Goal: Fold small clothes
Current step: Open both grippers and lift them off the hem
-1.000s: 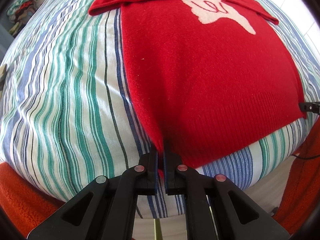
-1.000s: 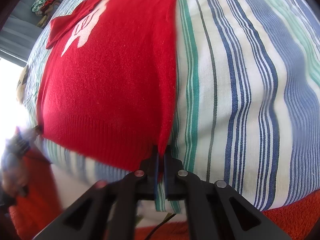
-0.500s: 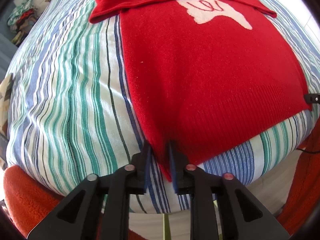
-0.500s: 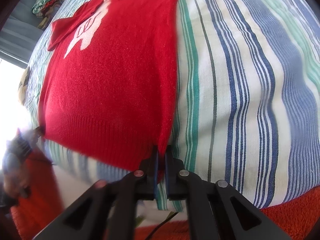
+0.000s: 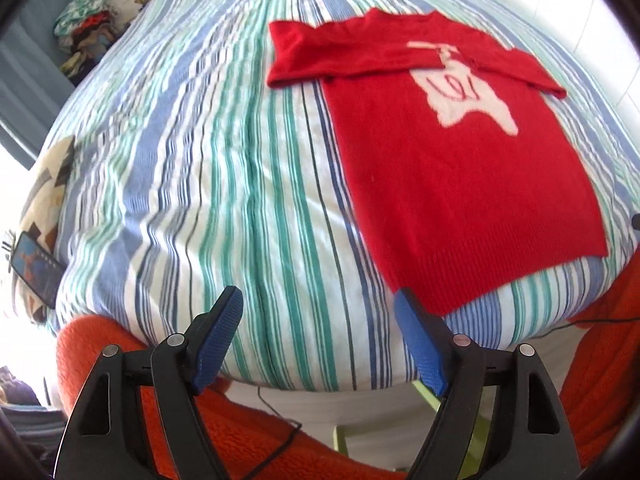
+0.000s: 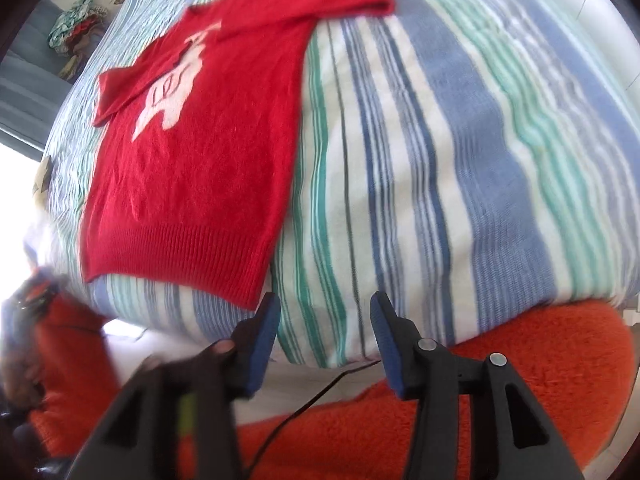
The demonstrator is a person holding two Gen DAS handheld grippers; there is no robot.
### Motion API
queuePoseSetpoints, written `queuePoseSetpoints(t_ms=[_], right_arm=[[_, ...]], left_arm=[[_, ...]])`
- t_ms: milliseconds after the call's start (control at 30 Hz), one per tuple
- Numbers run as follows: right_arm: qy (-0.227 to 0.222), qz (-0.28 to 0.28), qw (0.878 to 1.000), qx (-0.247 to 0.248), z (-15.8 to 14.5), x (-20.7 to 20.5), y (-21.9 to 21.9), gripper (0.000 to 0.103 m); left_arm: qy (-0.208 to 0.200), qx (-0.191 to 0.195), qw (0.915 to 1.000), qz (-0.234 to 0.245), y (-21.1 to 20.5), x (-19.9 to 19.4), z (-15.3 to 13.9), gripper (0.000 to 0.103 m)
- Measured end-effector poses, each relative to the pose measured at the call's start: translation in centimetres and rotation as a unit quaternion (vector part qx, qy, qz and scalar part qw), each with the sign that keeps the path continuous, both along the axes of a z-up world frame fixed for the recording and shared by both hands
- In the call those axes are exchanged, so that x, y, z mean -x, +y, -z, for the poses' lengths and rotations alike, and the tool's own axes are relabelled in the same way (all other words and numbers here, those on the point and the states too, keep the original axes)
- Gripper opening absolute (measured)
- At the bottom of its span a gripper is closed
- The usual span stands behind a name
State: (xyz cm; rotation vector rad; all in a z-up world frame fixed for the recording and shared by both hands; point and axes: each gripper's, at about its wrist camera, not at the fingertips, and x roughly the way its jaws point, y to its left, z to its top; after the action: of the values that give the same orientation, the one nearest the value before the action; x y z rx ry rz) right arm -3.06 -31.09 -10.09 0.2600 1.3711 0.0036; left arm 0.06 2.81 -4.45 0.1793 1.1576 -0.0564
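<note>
Red sweater (image 5: pixel 452 184) with white motif lies flat, sleeves folded across chest.

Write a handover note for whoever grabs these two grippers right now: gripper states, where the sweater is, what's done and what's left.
Left hand-held gripper: open, empty, its right fingertip beside the sweater's near-left hem corner.
Right hand-held gripper: open, empty, just off the near-right hem corner.
Red sweater: lies flat, front up, on the striped bedspread, hem toward you.
Done: both sleeves are folded across the chest, partly over the white motif.
Left: fold the body, probably hem up to the collar; regrasp both hem corners first.
</note>
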Motion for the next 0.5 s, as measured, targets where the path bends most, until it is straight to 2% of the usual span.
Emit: queuePoseSetpoints(t_ms=[200, 267, 367, 433, 500], right_arm=[[-0.078, -0.030, 0.996, 0.012, -6.3, -2.7, 0.4, 0.049], [-0.092, -0.045, 0.995, 0.017, -7.7, -3.8, 0.8, 0.049], [-0.109, -0.062, 0.992, 0.032, -9.4, -5.1, 1.2, 0.049], [-0.118, -0.074, 0.989, 0.043, -10.0, -6.1, 0.8, 0.049], [-0.129, -0.086, 0.987, 0.050, -10.6, -7.3, 0.4, 0.049]], left_arm=[[-0.057, 0.031, 0.9979, 0.005, -0.6, -4.5, -3.4, 0.083], [-0.061, 0.046, 0.9970, 0.009, -0.7, -5.7, -3.7, 0.084], [-0.061, 0.048, 0.9967, 0.023, -0.8, -7.0, -3.8, 0.084], [-0.062, 0.052, 0.9960, 0.038, -0.6, -8.6, -3.7, 0.084], [-0.064, 0.073, 0.9941, 0.049, 0.0, -11.2, -4.2, 0.084]])
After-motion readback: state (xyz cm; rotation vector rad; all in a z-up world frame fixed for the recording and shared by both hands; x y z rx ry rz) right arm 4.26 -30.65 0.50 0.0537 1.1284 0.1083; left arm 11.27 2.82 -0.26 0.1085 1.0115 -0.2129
